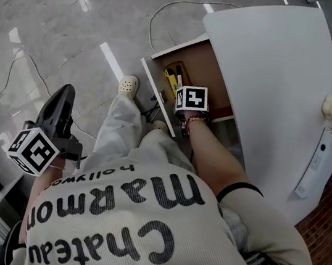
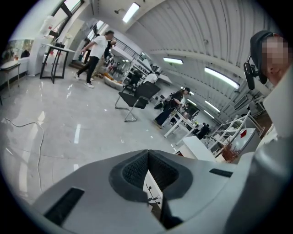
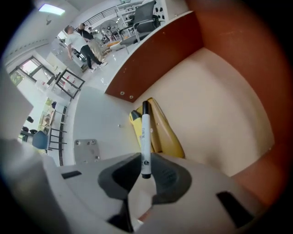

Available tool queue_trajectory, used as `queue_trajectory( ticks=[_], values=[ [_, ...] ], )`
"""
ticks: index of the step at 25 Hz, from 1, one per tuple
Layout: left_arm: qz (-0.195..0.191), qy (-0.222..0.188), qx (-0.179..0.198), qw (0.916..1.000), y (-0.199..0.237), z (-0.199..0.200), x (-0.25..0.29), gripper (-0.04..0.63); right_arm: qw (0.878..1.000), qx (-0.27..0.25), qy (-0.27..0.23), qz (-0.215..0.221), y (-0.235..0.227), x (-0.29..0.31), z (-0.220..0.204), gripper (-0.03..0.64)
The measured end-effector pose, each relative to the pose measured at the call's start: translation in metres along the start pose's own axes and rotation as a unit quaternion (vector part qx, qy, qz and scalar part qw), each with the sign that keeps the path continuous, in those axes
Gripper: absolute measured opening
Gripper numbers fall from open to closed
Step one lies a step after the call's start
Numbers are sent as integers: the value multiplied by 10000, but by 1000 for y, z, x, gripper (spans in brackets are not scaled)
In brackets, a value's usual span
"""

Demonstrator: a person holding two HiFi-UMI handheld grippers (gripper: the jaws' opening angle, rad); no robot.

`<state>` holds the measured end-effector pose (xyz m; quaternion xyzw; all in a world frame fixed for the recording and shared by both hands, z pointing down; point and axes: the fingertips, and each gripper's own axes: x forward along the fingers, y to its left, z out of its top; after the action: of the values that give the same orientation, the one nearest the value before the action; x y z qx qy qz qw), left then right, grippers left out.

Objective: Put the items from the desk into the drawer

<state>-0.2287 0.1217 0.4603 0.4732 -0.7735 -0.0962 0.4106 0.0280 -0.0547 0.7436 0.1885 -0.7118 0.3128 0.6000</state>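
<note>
One white marker [image 3: 145, 137] is gripped by the jaws of the right gripper [image 3: 145, 172] and pointed into the open drawer [image 3: 219, 114] (a yellow tool [image 3: 165, 132] lies inside). The left gripper [image 2: 147, 172] is seen closed, empty.

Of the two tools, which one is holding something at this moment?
The right tool: it grips a white marker over the open drawer. The left tool is shut on nothing, away from the drawer.
</note>
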Motion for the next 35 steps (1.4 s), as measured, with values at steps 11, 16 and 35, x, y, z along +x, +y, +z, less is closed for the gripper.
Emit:
queue_trajectory(
  ticks=[11,16,35],
  values=[
    [155,64,-121,9998,7,-17,3,1,9952,-839,361,-338,-13,25,-10,75],
    [231,17,-196,9995,11,-21,0,2,9952,-838,457,-235,-14,30,-10,75],
    [45,-193,-162,9997,-9,-3,-3,2,9965,-671,490,-105,-9,8,-2,156]
  ],
)
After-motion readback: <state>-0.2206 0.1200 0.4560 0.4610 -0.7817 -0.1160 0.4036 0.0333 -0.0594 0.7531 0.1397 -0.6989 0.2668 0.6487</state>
